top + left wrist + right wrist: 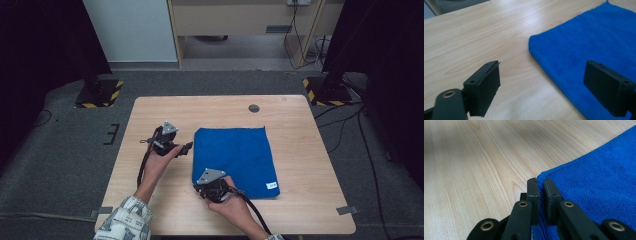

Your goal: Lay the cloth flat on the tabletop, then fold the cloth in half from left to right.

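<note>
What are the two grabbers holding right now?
The right gripper pinches the blue cloth at its near left corner. The left gripper is open, holding nothing.

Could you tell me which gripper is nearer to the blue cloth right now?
The right gripper: its jaws are shut on the near left corner of the blue cloth. The left gripper stands open just off the cloth's left edge, not touching it.

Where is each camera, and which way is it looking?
High view: above the person's side, looking down on the table; both forearms and hands show, with the left tool and right tool.
Left gripper view: rides the left tool, facing the blue cloth's edge; open jaws.
Right gripper view: rides the right tool, its jaws pinching the cloth's corner.
All views share the cloth and table.
</note>
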A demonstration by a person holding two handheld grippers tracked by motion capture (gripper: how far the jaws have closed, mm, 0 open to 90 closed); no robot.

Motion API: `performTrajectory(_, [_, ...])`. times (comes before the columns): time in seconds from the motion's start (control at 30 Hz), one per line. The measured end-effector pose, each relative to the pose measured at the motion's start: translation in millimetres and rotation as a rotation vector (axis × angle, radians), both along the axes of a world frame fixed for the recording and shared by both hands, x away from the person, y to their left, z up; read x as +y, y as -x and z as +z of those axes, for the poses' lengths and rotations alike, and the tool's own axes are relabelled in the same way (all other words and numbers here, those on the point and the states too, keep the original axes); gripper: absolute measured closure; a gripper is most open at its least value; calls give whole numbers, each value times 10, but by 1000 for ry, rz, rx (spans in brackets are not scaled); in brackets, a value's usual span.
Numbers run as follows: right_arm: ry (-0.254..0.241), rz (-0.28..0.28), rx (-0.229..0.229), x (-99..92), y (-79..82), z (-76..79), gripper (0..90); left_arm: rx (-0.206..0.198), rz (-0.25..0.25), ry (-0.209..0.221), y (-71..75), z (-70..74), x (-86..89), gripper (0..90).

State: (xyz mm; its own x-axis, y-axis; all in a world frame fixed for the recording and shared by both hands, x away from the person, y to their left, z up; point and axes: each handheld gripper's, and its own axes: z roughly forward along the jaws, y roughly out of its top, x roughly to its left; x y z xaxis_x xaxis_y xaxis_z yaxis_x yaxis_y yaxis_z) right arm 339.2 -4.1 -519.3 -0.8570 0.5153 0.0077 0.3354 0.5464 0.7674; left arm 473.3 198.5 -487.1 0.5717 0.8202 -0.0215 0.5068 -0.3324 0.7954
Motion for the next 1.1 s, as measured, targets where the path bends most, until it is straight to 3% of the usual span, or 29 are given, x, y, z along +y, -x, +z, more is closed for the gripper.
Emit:
performTrajectory(0.07, [-6, -1, 2, 7, 2, 1, 841, 1, 19, -21, -97, -26, -48, 145])
performTrajectory(0.13, [-6, 2, 2, 6, -2, 0, 838, 1, 29, -12, -148, -41, -68, 159])
performTrajectory(0.23, [-11, -1, 7, 1, -19, -3, 839, 17, 20, -25, -234, -39, -121, 174])
performTrajectory(0.4, [-12, 5, 11, 13, -17, -13, 835, 6, 20, -45, -371, -48, -208, 199])
performTrajectory(0.5, [-13, 4, 9, 13, -12, -13, 839, 48, 34, -84, -477, -91, -253, 231])
performTrajectory(0.57, [-15, 7, 14, 10, -18, -18, 840, 59, 39, -79, -531, -138, -265, 252])
performTrajectory(0.67, [-14, 14, 19, 23, -22, -31, 840, 27, 56, -75, -575, -193, -263, 304])
performTrajectory(0.73, [-15, 18, 23, 39, -20, -44, 840, 29, 67, -60, -611, -242, -246, 317])
performTrajectory(0.83, [-6, 24, 28, 54, -17, -62, 840, 14, 77, -78, -650, -305, -233, 341])
performTrajectory(1.1, [-15, 35, 52, 86, -33, -73, 838, 24, 71, -43, -704, -409, -228, 411])
